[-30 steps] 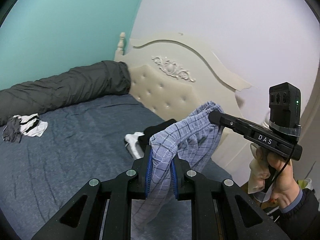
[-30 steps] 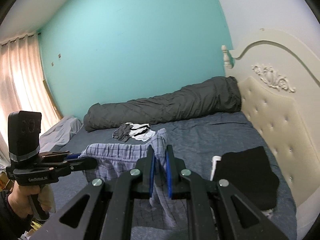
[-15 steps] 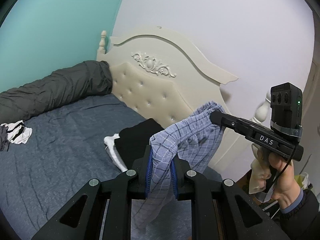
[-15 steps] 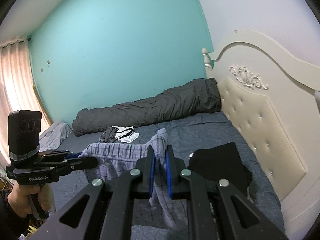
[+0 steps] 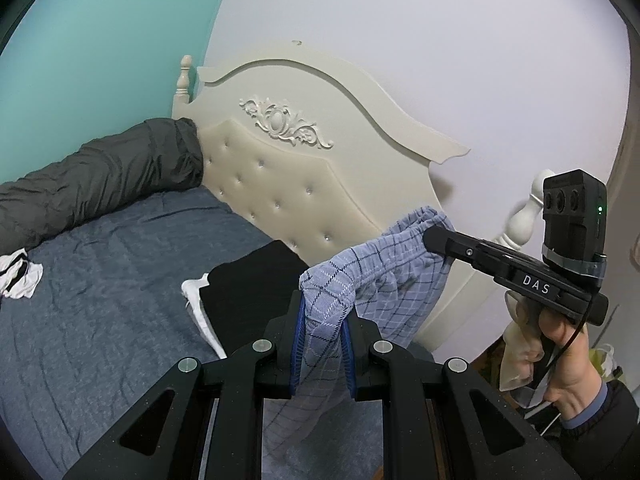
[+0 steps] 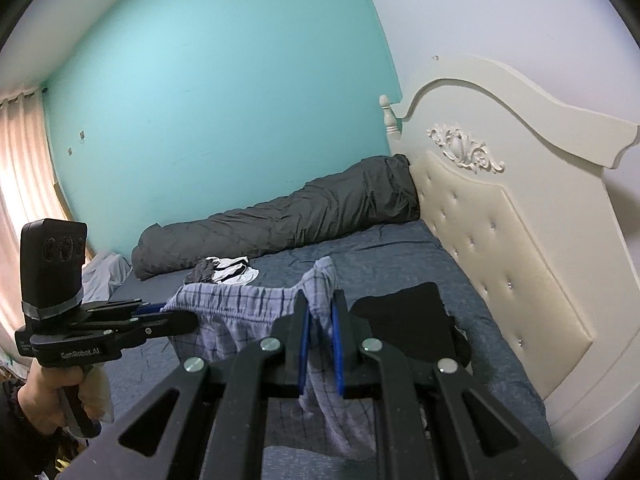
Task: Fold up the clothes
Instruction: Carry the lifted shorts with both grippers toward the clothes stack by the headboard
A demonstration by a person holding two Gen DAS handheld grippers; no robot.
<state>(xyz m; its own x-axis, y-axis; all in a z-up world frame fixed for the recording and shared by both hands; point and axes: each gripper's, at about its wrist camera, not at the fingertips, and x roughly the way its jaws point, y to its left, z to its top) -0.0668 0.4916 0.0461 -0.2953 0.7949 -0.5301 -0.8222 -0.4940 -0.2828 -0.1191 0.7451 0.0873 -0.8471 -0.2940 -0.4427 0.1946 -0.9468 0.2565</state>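
A blue plaid pair of shorts [image 5: 384,280] hangs in the air above the bed, stretched by its waistband between both grippers. My left gripper [image 5: 323,316] is shut on one end of the waistband, and the cloth drapes down between its blue pads. My right gripper [image 6: 320,316] is shut on the other end, with the shorts [image 6: 248,300] sagging off to the left. Each gripper shows in the other's view: the right gripper [image 5: 431,239] held by a hand at the right, the left gripper [image 6: 182,320] at the left.
A folded black garment [image 5: 256,280] lies on the dark blue bed sheet [image 5: 100,300] near the cream tufted headboard [image 5: 300,184], with something white [image 5: 196,304] under it. A rolled grey duvet [image 6: 280,224] lines the teal wall. A small pile of black-and-white clothes [image 6: 224,272] lies beside it.
Both grippers have swung to the right, toward the headboard and the black garment, carrying the shorts between them. Their hold on the waistband is unchanged.
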